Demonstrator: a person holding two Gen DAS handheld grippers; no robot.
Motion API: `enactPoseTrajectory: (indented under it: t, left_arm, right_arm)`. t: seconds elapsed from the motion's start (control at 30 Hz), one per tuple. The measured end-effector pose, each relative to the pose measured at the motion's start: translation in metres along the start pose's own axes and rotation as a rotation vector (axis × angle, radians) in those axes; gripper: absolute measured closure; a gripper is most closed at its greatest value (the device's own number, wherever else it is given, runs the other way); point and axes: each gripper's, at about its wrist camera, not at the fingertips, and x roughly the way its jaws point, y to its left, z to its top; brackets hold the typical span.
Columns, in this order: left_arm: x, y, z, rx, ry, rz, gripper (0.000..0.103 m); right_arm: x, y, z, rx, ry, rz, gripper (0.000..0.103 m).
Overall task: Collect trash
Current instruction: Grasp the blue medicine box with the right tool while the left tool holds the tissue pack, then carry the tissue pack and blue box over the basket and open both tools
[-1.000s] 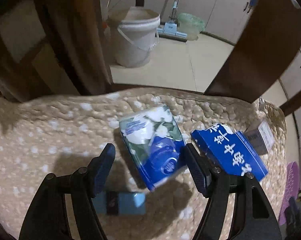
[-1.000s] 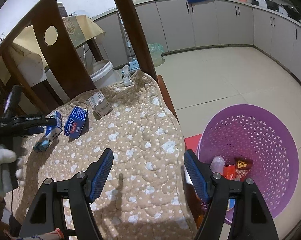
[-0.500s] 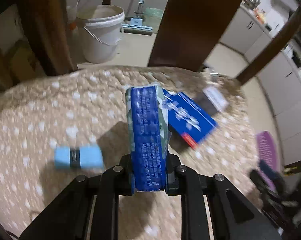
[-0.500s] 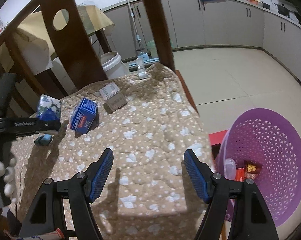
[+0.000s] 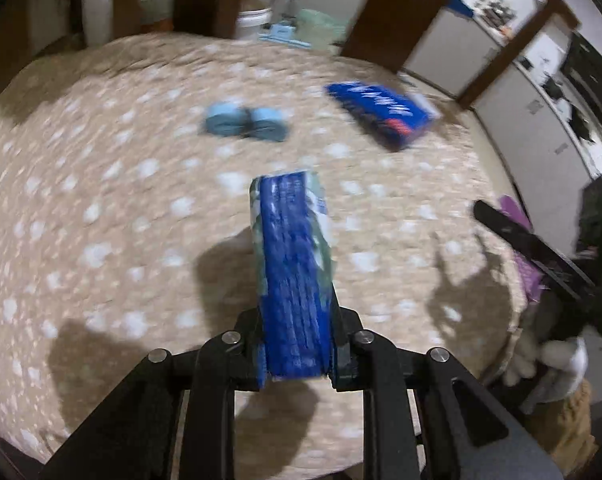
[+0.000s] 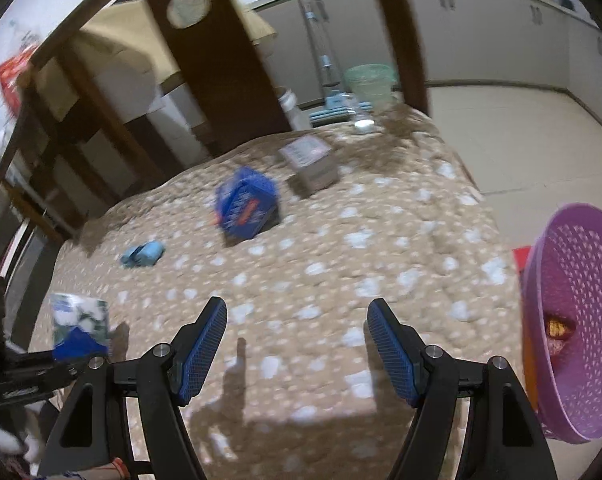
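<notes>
My left gripper (image 5: 297,344) is shut on a blue and white tissue pack (image 5: 293,264) and holds it above the quilted chair cushion (image 5: 101,208). The pack also shows at the lower left of the right wrist view (image 6: 79,320). A blue box (image 5: 385,114) and a light blue roll (image 5: 245,120) lie on the cushion farther off. My right gripper (image 6: 297,340) is open and empty above the cushion's near part. In its view are the blue box (image 6: 247,208), the light blue roll (image 6: 143,254), a grey box (image 6: 311,164) and a purple trash basket (image 6: 573,320) at the right.
Dark wooden chair-back slats (image 6: 237,64) rise behind the cushion. A white bucket (image 5: 253,20) and a green bin (image 6: 369,82) stand on the tiled floor beyond. Kitchen cabinets (image 6: 501,28) line the far wall. The basket holds some wrappers (image 6: 557,328).
My left gripper closed on the tissue pack, lifted it off the cushion and swung right and back with it. My right gripper stayed open and turned left, the basket sliding to the view's right edge.
</notes>
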Motion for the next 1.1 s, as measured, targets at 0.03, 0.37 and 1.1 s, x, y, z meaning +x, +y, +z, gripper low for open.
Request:
enactPoseTrajectory:
  t: [0.03,0.37,1.1]
  left_arm:
    - [0.0,0.008,0.0,-0.017,0.001,-0.019,0.083]
    - [-0.005,0.04,-0.008,-0.091,-0.024,-0.166,0.077]
    - [-0.028,0.028,-0.007,-0.086,-0.065,-0.148,0.083]
  right_arm:
    - [0.0,0.004,0.003,-0.01,0.006,0.003,0.026]
    - [0.053,0.059,0.079,-0.165,0.069,-0.07,0.024]
    - [0.048,0.045,0.046,-0.124,0.107,-0.083,0.053]
